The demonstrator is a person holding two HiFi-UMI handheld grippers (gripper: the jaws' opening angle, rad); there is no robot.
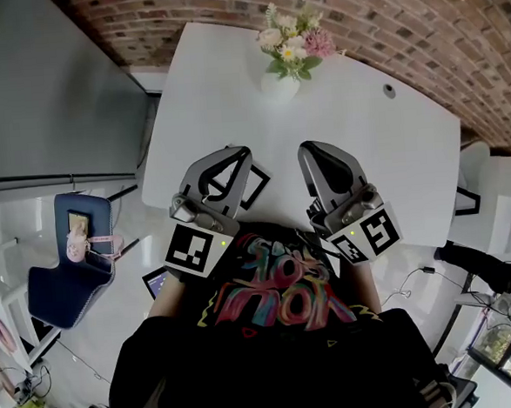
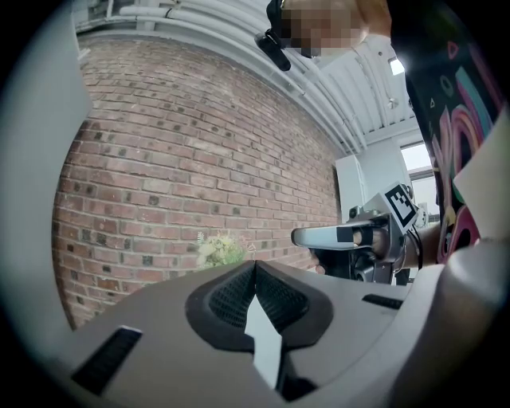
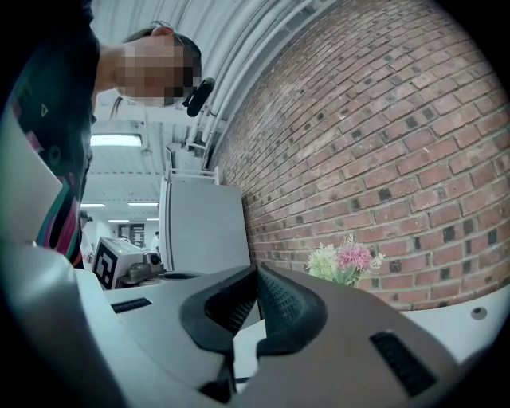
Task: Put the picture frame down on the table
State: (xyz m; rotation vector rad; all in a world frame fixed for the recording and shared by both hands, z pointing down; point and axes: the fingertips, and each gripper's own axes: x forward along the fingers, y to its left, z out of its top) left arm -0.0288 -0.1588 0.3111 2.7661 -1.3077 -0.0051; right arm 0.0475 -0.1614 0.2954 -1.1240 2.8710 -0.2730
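**Frame on the table, both claws clenched and empty**

We see the white table filling the middle of the head view, its near edge cut off by the person's shirt; the picture frame lies on it just left of centre, and we make out only one black corner, the rest hidden beneath the left gripper; whether that gripper touches it we cannot tell. In the left gripper view its jaws meet at the tips, clenched on nothing; the right gripper, beside it right of centre, is likewise clenched and empty; a vase of flowers stands at upper centre.
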